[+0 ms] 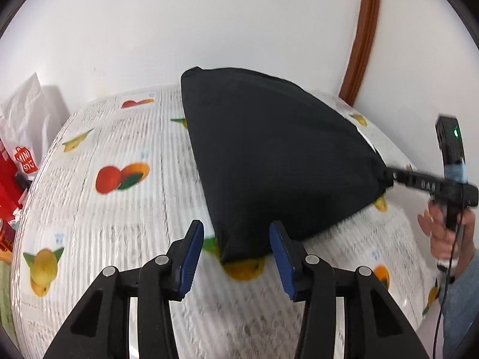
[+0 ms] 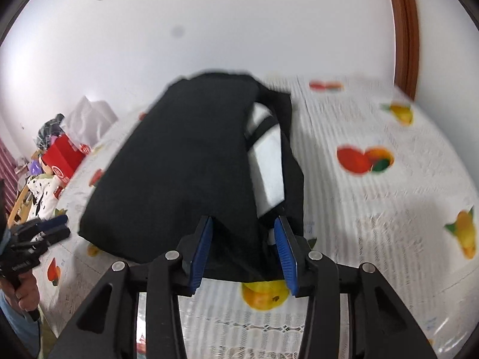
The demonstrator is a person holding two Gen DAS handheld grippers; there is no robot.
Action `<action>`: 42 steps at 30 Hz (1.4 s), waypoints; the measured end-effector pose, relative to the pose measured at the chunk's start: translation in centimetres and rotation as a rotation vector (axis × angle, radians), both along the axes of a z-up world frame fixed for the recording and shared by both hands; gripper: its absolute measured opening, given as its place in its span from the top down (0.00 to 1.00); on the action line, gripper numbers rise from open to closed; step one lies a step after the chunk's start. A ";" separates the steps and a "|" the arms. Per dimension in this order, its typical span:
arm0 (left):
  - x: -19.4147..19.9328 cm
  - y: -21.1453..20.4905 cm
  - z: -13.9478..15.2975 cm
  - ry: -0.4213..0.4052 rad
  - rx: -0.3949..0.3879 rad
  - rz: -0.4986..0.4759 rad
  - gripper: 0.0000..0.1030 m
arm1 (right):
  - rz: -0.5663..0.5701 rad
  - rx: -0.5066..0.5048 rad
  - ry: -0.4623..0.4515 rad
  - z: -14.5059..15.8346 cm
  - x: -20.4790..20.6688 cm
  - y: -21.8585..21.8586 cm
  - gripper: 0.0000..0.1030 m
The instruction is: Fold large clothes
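Note:
A black garment (image 1: 269,155) lies folded on the table with the fruit-print cloth (image 1: 113,215). In the left wrist view my left gripper (image 1: 236,236) is open, its blue pads either side of the garment's near corner, not closed on it. My right gripper (image 1: 389,176) reaches in from the right and touches the garment's right corner. In the right wrist view my right gripper (image 2: 244,239) is open with the garment's (image 2: 185,161) near edge between its pads. A white patch (image 2: 266,155) shows inside the garment's fold. My left gripper (image 2: 57,227) is at the far left.
A white bag and red packages (image 1: 18,161) stand at the table's left end, also seen in the right wrist view (image 2: 64,155). A white wall is behind the table. A brown door frame (image 1: 362,39) rises at the back right.

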State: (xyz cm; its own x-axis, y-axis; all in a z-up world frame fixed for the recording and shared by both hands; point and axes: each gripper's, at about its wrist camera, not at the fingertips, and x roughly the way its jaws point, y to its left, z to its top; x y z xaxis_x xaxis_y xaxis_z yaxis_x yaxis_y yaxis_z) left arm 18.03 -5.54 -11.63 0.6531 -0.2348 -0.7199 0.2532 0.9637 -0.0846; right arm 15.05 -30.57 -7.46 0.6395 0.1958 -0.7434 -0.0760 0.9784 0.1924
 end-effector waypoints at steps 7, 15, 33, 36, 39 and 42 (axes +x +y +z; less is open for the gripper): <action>3.2 -0.3 -1.5 0.054 0.001 0.050 0.55 | 0.047 0.130 -0.040 1.0 -1.6 -1.7 0.95; 2.1 0.4 -1.5 0.073 0.005 0.068 0.55 | -0.054 -0.102 -0.014 0.4 -3.2 0.4 0.92; -7.6 -0.5 5.6 -0.078 0.035 0.111 0.24 | -0.279 -0.247 -0.050 8.4 -13.5 3.6 0.30; -9.7 -0.4 6.9 -0.117 0.036 0.125 0.18 | -0.306 -0.277 -0.075 10.0 -15.3 4.7 0.28; -11.5 -0.3 7.7 -0.140 0.036 0.134 0.15 | -0.327 -0.300 -0.116 11.4 -17.7 5.7 0.13; -13.0 -0.1 8.3 -0.153 0.043 0.152 0.12 | -0.331 -0.327 -0.146 12.3 -19.6 6.6 0.08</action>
State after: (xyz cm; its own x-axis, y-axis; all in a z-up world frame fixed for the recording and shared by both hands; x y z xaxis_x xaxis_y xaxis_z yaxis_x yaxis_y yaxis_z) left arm 5.07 -5.69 -3.34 0.7810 -0.0967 -0.6170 0.1114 0.9937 -0.0148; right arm -4.56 -23.96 4.80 0.7302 -0.2645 -0.6299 0.2459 0.9620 -0.1190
